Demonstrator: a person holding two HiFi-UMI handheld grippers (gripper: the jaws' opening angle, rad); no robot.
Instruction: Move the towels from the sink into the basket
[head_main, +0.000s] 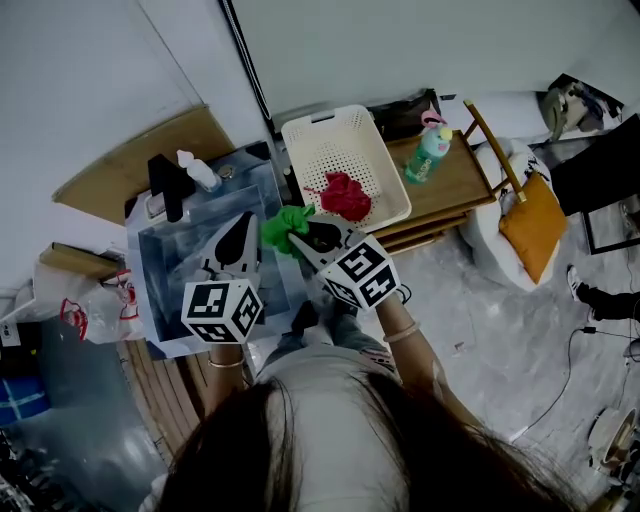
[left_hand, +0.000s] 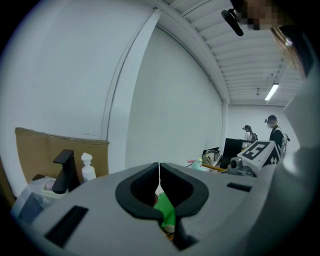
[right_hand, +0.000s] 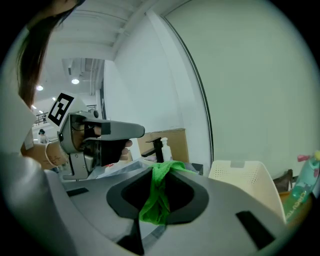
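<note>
My right gripper, tipped slightly down, has its jaws pinching the green towel, the basket just ahead to their right. Beside it, my left gripper holds its jaws pressed together, empty.

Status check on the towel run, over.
Left gripper shut, empty. Right gripper shut on green towel, short of white basket. Red towel in basket. Path clear.

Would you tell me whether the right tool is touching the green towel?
Touching: the right gripper view shows the green towel pinched in the right tool.
</note>
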